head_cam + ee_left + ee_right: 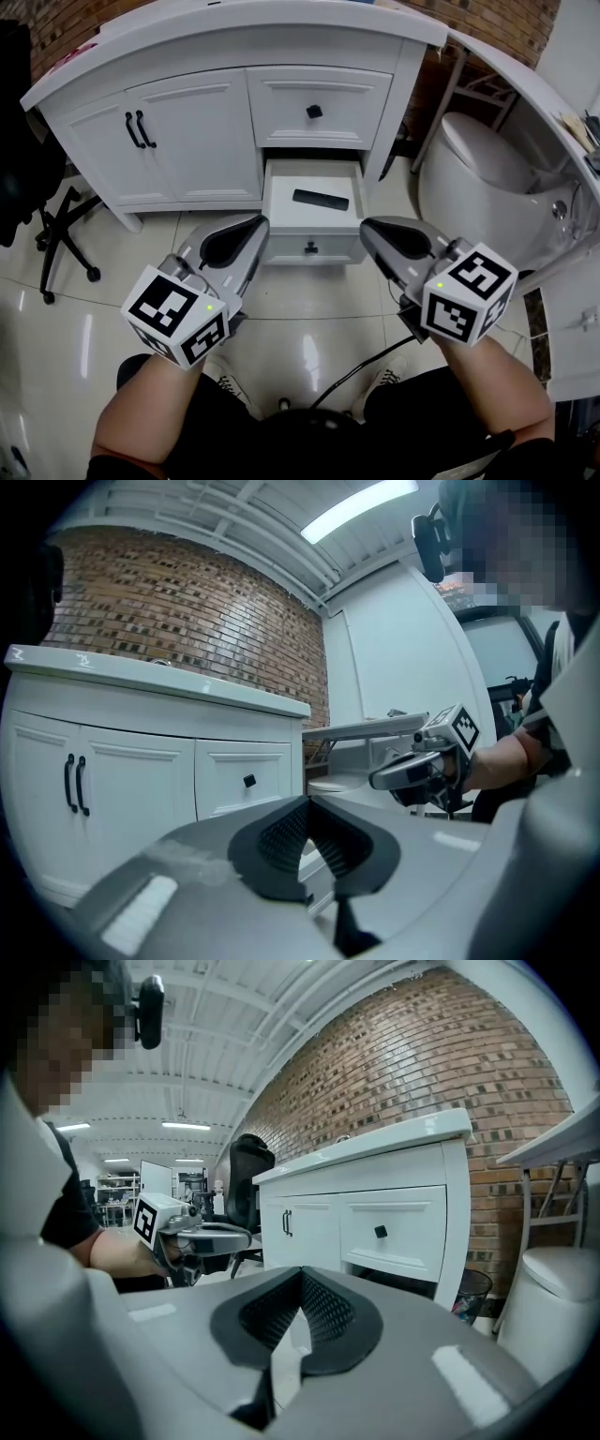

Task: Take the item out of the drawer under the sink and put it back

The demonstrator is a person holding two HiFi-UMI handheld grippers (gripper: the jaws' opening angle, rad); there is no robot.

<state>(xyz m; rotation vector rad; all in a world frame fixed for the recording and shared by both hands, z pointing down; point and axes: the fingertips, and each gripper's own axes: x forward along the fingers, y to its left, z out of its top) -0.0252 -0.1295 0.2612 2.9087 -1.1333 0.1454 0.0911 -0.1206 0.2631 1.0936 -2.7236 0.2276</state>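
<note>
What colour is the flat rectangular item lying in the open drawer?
Black; the flat rectangular item shows best in the head view.

item (321, 199): slim black bar | lies flat | inside open drawer (328, 219)

no legible text, label, brand or number anywhere
</note>
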